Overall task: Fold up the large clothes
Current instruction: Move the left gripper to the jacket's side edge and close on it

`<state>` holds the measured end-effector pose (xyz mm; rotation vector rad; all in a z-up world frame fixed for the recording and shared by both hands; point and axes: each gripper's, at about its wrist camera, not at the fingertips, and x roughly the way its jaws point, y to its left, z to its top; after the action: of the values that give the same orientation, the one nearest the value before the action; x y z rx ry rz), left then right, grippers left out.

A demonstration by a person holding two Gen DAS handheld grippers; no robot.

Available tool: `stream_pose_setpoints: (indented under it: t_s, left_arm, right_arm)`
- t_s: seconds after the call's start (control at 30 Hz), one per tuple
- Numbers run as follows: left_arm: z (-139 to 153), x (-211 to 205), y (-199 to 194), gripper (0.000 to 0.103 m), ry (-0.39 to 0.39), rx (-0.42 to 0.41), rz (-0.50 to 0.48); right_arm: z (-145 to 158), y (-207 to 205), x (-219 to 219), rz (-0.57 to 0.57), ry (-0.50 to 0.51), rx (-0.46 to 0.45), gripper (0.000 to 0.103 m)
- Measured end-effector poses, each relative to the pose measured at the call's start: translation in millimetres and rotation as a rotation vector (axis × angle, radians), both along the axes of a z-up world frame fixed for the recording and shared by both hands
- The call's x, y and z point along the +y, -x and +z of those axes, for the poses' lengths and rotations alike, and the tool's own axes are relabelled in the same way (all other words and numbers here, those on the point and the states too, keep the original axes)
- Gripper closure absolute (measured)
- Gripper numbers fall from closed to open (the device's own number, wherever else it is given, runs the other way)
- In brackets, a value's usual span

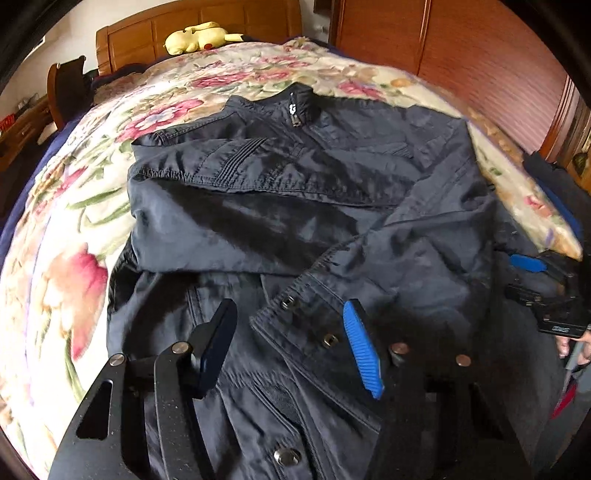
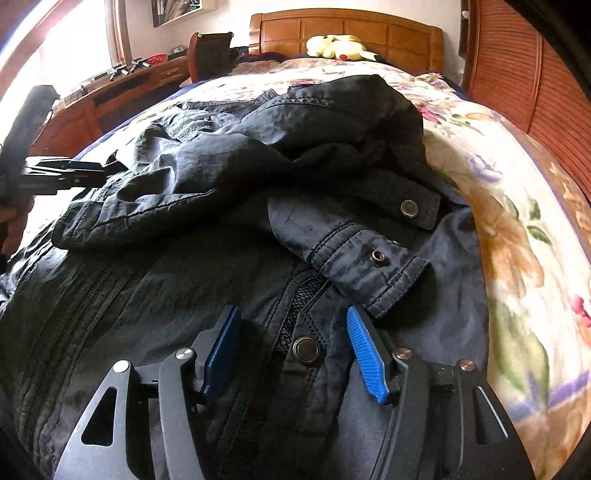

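Both pairs of jaws stand partly apart, over cloth but clamping nothing. The left gripper (image 1: 291, 347) straddles a snap-studded cuff; the right gripper (image 2: 293, 349) brackets a metal snap (image 2: 306, 349) by the zipper. The dark navy jacket (image 1: 295, 192) lies across a floral bedspread (image 1: 74, 206), sleeves folded inward, collar at twelve o'clock. A wooden headboard (image 2: 347, 29) backs a yellow plush toy (image 2: 341, 47). The zipper-pull logo is seemingly unreadable.

Home bedroom, floral bedspread (image 1: 229, 74), wooden headboard (image 2: 347, 26), yellow plush toy (image 2: 340, 46), wardrobe (image 1: 461, 48)
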<state>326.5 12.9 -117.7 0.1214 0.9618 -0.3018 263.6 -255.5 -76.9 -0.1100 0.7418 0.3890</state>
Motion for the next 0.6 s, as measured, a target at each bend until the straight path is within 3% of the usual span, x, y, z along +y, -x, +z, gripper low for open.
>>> stream_pose_setpoints:
  t_s: [0.17,0.4,0.6]
  left_arm:
    - [-15,-7,-16,0.042,-0.077,0.048,-0.003]
    - [-31,-15,-13,0.042,-0.066,0.098,-0.046]
    - [-32,-15,-5,0.043,-0.06,0.09,-0.045]
  right_arm:
    - [0,2,-2,-0.001,-0.004,0.001,0.041]
    - [0,1,-2,-0.001,-0.006,-0.001,0.041]
    - [0,2,-2,-0.001,-0.006,-0.001,0.04]
